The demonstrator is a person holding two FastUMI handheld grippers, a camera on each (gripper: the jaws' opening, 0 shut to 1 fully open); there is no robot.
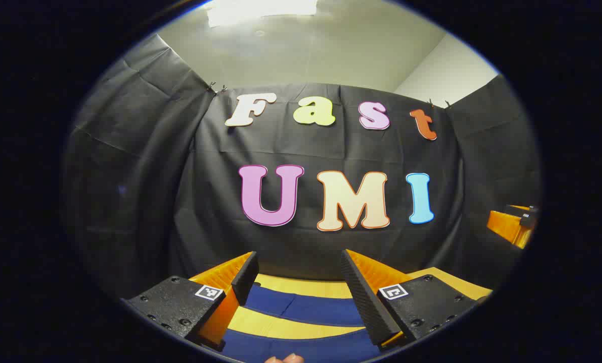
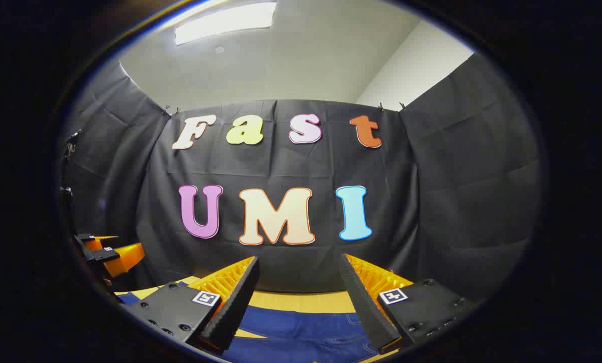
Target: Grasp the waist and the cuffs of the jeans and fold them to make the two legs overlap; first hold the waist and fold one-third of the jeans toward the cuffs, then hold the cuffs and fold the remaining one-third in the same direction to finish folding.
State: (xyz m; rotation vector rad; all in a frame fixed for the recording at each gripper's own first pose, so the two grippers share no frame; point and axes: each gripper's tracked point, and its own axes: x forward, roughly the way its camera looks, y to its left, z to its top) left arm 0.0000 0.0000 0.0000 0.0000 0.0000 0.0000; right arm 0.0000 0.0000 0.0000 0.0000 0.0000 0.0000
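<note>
Dark blue jeans lie flat on a yellowish wooden table (image 1: 301, 288). In the left gripper view two blue leg bands (image 1: 306, 308) cross below my left gripper (image 1: 299, 269), with a strip of table between them. That gripper is open, held above the cloth, nothing between its fingers. In the right gripper view a wider part of the jeans (image 2: 301, 327) with stitching lies under my right gripper (image 2: 298, 275), which is also open and holds nothing. Each view catches the other gripper at its edge: the right gripper (image 1: 515, 224) at far right, the left gripper (image 2: 107, 252) at far left.
Black cloth walls close the booth behind and on both sides of the table (image 2: 301, 301). A fingertip (image 1: 285, 359) shows at the bottom edge of the left gripper view. A white ceiling with a light panel is overhead.
</note>
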